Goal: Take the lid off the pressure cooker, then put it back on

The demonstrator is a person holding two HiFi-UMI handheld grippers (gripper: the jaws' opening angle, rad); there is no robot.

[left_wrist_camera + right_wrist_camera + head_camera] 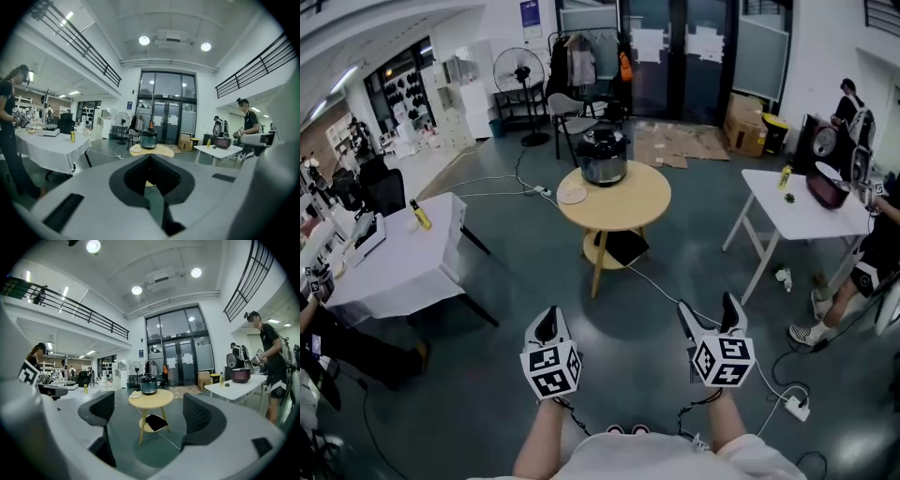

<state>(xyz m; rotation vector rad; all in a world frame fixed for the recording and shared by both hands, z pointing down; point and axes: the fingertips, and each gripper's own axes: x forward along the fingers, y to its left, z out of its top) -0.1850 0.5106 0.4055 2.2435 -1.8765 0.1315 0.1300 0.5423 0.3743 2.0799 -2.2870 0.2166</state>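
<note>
The pressure cooker point(603, 157), dark with a steel band and its lid on, stands at the far side of a round wooden table point(628, 202) well ahead of me. It also shows small in the left gripper view as the cooker point(148, 139) and in the right gripper view as the cooker point(148, 385). My left gripper point(547, 325) is held low in front of me, its jaws together and empty point(150, 161). My right gripper point(710, 314) hangs beside it with jaws wide apart and nothing between them point(150, 413). Both are far from the table.
A white plate point(572, 194) lies on the round table's left edge, a dark flat thing point(623, 246) on its lower shelf. White tables stand left point(394, 253) and right point(797, 211). A cable runs over the floor to a power strip point(797, 408). A person point(862, 262) sits right.
</note>
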